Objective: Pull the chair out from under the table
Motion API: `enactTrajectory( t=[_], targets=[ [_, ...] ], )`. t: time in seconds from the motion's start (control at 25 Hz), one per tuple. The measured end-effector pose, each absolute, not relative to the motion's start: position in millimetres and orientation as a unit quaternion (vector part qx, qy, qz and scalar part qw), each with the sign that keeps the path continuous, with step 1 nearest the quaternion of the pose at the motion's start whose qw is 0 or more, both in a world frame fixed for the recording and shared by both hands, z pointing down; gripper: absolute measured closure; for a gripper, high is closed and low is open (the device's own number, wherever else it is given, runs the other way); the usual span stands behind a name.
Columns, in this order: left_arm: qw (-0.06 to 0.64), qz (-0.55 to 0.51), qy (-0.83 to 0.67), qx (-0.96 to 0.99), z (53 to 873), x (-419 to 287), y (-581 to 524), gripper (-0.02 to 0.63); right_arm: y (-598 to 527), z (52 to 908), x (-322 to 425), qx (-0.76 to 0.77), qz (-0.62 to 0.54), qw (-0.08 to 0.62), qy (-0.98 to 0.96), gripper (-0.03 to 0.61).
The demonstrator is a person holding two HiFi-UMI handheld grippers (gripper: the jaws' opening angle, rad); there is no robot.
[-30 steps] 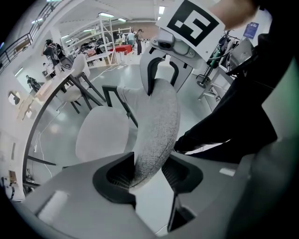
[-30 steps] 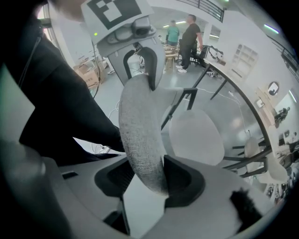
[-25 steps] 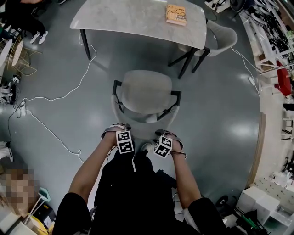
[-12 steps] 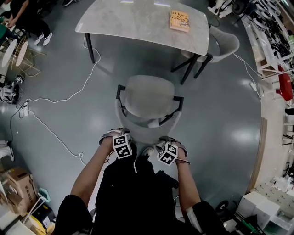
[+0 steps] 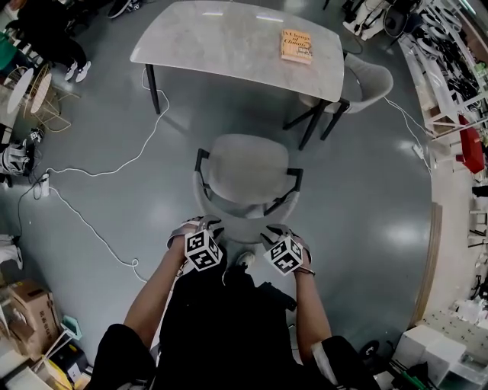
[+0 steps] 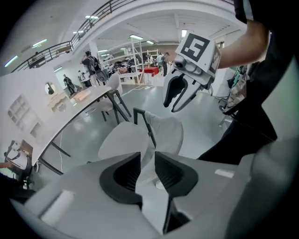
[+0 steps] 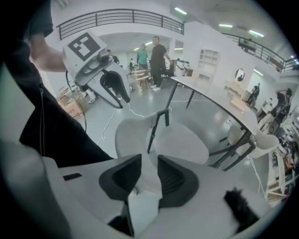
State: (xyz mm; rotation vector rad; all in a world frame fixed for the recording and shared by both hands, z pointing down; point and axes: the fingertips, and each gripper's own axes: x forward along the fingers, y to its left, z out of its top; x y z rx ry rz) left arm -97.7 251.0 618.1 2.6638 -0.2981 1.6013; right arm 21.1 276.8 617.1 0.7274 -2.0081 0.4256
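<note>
Large open hall, of the lab or workshop kind. A dark railed mezzanine [image 7: 121, 16] is seen running along white walls, with strip lights [image 7: 180, 10] on the ceiling. The polished grey floor [image 5: 366, 198] is crossed by a loose white cable [image 5: 158, 103]. One side is lined with cluttered metal racks [image 5: 450, 46], and brown cardboard boxes [image 5: 21, 298] are stacked at another. A pale marble-look worktop [image 5: 229, 38] on black legs is set in the open. People [image 7: 159, 49] are noted standing at distant benches.

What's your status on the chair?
Left gripper, right gripper: jaws just closing in, empty, off chair. Chair out from under table. Cable at left, apart from it.
</note>
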Motion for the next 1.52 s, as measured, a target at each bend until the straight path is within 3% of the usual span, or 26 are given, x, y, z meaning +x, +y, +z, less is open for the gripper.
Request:
enactTrajectory(
  t=[0.28, 0.36, 0.52, 0.68, 1.04, 1.32, 1.52],
  targets=[
    [0.023, 0.452, -0.144, 0.880, 581, -86, 247, 0.569, 253, 563, 26, 0.402, 0.152, 0.388, -0.815, 0.543],
    [0.055, 0.419, -0.161, 0.892, 570, -83, 247, 0.603, 248, 548, 26, 0.424, 0.138, 0.375, -0.812, 0.549],
    [0.135, 0.335, -0.200, 0.911, 543, -81, 243, 0.603, 240, 519, 31, 0.483, 0.146, 0.314, -0.805, 0.560],
    [0.158, 0.267, -0.225, 0.924, 503, -81, 234, 0.604, 232, 481, 37, 0.528, 0.161, 0.245, -0.797, 0.561],
    [0.082, 0.162, -0.353, 0.918, 416, -97, 194, 0.606, 215, 400, 60, 0.591, 0.167, 0.122, -0.780, 0.563],
    [0.021, 0.078, -0.399, 0.913, 333, -102, 192, 0.606, 220, 320, 65, 0.619, 0.095, 0.048, -0.778, 0.561],
    [-0.001, 0.065, -0.424, 0.903, 338, -99, 198, 0.606, 226, 342, 67, 0.650, 0.087, 0.031, -0.754, 0.563]
  ],
)
